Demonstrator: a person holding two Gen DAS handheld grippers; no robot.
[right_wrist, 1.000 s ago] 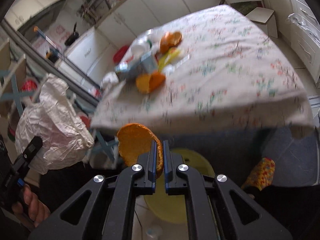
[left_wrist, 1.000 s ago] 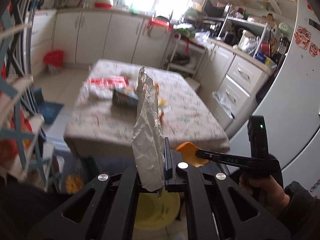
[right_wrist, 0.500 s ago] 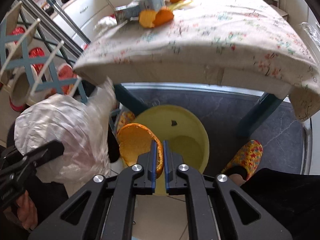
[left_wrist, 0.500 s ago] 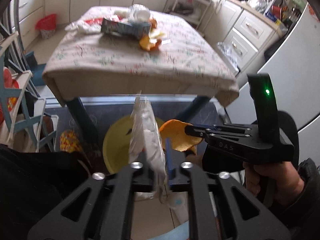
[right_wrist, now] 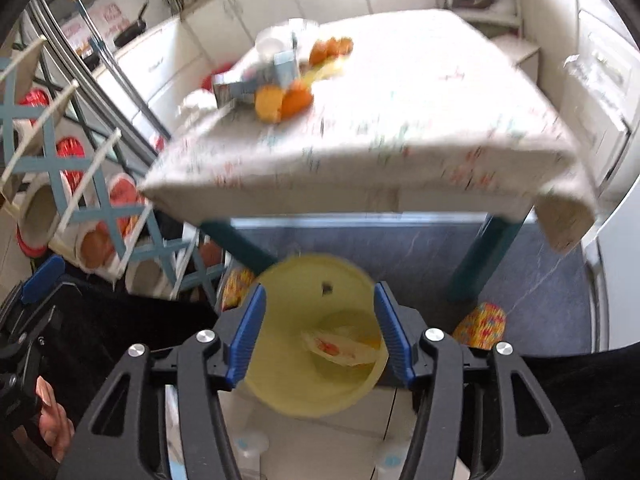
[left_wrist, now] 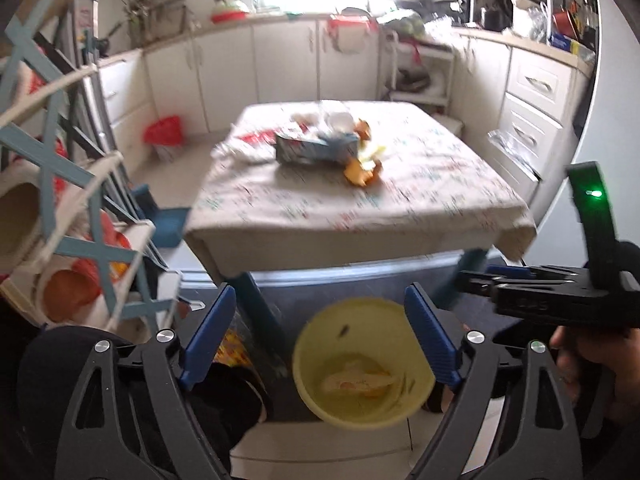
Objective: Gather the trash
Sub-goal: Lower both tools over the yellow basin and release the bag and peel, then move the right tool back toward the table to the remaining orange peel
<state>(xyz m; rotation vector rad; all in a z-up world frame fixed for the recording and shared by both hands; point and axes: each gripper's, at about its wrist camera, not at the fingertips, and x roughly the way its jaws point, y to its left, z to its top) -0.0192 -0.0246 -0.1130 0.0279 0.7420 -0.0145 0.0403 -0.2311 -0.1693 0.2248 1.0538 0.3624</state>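
My left gripper [left_wrist: 316, 340] hangs with its blue-padded jaws spread wide and nothing between them, and my right gripper [right_wrist: 318, 334] is parted the same way, also bare. Below both sits the round pale-yellow plastic bin [left_wrist: 416, 396] on the floor, just in front of the near edge of the table; in the right wrist view the same bin [right_wrist: 280, 388] fills the gap between my fingers. At its bottom lies a crumpled whitish wrapper with red marks [right_wrist: 340, 348], with a bit of orange peel [right_wrist: 370, 343] beside it; the left view shows that wrapper [left_wrist: 356, 378] lying flat and pale against the yellow. A small dark speck sits on the bin's inner wall. More trash waits on the table with the pale patterned cloth [left_wrist: 440, 184]: a blue-grey carton lying on its side [left_wrist: 316, 148], curled orange peels [left_wrist: 362, 172] just right of it, a white cup-like container [left_wrist: 340, 120] behind it, and a crumpled white paper [left_wrist: 240, 150] to the left, near a flat red wrapper [left_wrist: 258, 136]. All of it is blurred. In the right view the peels [right_wrist: 284, 102] lie touching the near side of the carton [right_wrist: 256, 80]. At the far left, by the cabinets, stands a small red bin [left_wrist: 164, 136].
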